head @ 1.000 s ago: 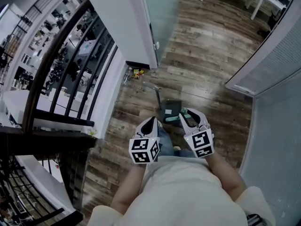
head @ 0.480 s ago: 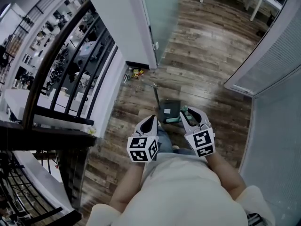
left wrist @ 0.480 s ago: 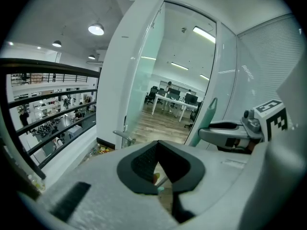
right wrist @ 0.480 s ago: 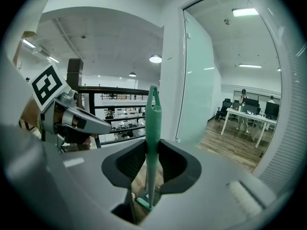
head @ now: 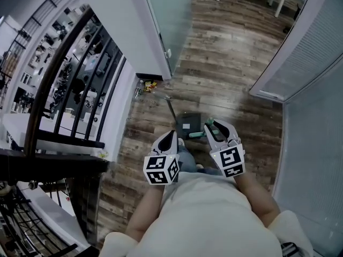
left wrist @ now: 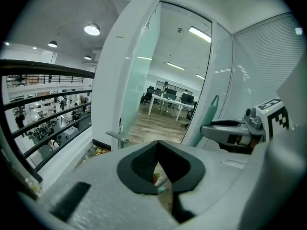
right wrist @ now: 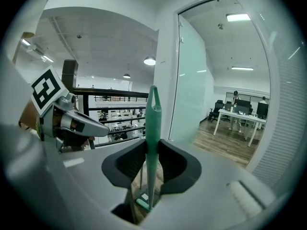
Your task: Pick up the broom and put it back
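Grips the green broom handle [right wrist: 153,114] upright in the right gripper [right wrist: 152,150], head hanging toward the wooden floor [head: 236,63]. Carries nothing in the left gripper [left wrist: 159,152], jaws together, alongside.

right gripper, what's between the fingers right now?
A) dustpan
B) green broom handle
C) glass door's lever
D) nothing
B: in the right gripper view the green broom handle stands upright, pinched between the dark fingers of the right gripper.
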`<state>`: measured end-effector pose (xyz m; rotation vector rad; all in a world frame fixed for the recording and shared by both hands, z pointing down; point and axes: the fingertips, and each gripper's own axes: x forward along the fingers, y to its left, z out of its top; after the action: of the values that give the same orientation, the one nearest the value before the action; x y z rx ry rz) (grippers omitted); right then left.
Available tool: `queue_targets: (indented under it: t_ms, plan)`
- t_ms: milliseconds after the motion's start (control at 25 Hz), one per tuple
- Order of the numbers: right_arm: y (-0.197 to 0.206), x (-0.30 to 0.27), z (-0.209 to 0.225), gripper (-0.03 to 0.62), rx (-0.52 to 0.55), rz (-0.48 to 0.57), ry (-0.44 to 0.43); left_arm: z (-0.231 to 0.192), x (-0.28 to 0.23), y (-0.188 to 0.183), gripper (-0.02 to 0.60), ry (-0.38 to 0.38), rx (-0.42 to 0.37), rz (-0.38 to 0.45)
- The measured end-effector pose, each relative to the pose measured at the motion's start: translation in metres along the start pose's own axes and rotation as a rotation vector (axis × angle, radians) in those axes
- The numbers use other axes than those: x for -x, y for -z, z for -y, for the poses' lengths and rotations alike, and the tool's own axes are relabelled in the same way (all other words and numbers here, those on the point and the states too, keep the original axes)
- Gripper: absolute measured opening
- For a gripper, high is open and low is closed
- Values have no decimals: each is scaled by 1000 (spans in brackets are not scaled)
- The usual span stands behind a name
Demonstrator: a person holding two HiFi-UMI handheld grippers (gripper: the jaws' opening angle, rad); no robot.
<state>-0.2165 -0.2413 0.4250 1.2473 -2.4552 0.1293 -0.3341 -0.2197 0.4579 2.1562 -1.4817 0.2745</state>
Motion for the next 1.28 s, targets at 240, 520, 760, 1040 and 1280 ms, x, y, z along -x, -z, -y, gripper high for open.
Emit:
queue_targets:
  t_ms: [240, 520, 760, 1040, 1280]
  plan:
    - [-1, 11, 20, 95, -30, 3, 72, 14, -16, -6, 5, 64, -35, -16]
    - [1, 21, 43, 95, -63, -7, 176, 34, -43, -19, 5, 174, -66, -34]
    - [0, 37, 63, 95, -95, -15, 284, 53, -65, -31, 5, 284, -120, -62]
    - [13, 55, 92, 95, -170, -32, 456, 79, -104, -40, 5, 438, -188, -110]
    - [13, 72, 112, 95, -215, -34, 586, 101, -129, -45, 5, 534, -235, -148]
